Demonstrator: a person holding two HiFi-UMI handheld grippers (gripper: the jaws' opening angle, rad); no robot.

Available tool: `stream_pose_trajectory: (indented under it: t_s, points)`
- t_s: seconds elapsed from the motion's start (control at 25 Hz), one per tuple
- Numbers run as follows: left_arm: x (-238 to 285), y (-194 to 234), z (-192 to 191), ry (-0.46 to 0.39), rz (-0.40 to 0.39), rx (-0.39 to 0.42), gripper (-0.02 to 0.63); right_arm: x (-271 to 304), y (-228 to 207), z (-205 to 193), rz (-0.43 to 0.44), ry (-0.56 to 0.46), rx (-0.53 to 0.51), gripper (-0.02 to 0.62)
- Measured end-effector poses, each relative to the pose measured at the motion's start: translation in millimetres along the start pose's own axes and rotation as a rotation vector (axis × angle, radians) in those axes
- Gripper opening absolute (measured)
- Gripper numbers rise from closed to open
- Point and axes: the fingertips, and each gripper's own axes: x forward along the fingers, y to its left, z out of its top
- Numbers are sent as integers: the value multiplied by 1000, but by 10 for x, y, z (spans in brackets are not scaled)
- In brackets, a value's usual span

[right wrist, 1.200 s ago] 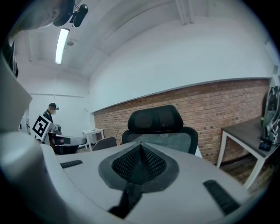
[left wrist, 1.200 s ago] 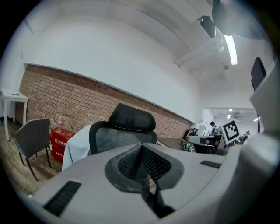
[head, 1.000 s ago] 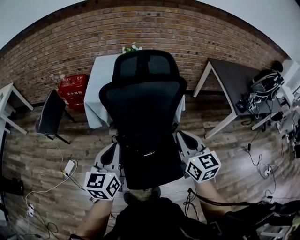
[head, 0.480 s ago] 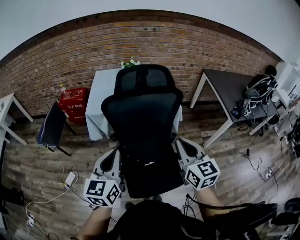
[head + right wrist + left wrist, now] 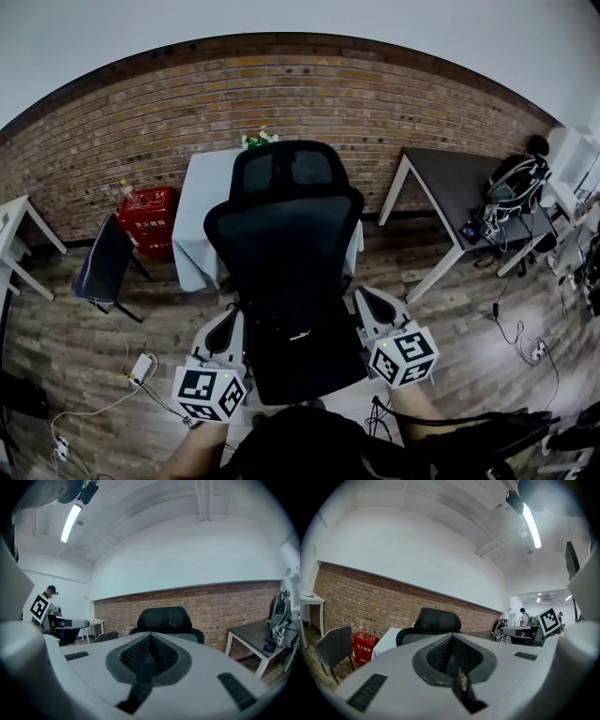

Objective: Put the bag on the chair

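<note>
**Inspector:** Chair first. What has altered?

**Assessor:** The chair [image 5: 286, 244] stands as it did, seat toward the person and bare. It sits lower in the head view than a second ago, with more wall showing above it (the head has tipped up, I judge; the chair has not moved).

**Inspector:** And the bag?

**Assessor:** Not on the chair. A dark bulk [image 5: 305, 441] fills the bottom edge, just in front of the seat. It has crept upward and now hides the shoe that showed there a second ago. I take it for the bag, though no view confirms that. A backpack [image 5: 514, 183] also rests on the table [image 5: 450, 173], well to the right of the chair.

**Inspector:** Grippers?

**Assessor:** The left gripper [image 5: 232, 317] is just beside the seat's left edge, the right gripper [image 5: 367, 298] just beside its right edge. Both flank the seat as before and appear slightly raised.

**Inspector:** Jaws?

**Assessor:** Clenched on both, pad against pad. Neither gripper view shows anything between them.

**Inspector:** Finding?

**Assessor:** Placement is not yet made. If the bulk is the bag, it is nearing the seat. How it is carried I cannot tell.
</note>
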Motion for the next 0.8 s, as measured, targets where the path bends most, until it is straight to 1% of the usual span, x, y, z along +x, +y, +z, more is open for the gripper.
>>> stream_pose_trajectory:
  t_s: [0.2, 0.36, 0.56, 0.8]
  points:
    - [-47, 41, 114, -49, 28, -11, 9, -25, -11, 11, -4, -4, -6, 17]
    - [-39, 40, 139, -47, 24, 8, 9, -32, -29, -10, -5, -6, 1, 17]
    - [-35, 76, 153, -50, 28, 2, 9, -24, -23, 4, 0, -4, 1, 17]
    - [-63, 100, 159, -55, 25, 4, 9, -31, -7, 27, -20, 3, 7, 17]
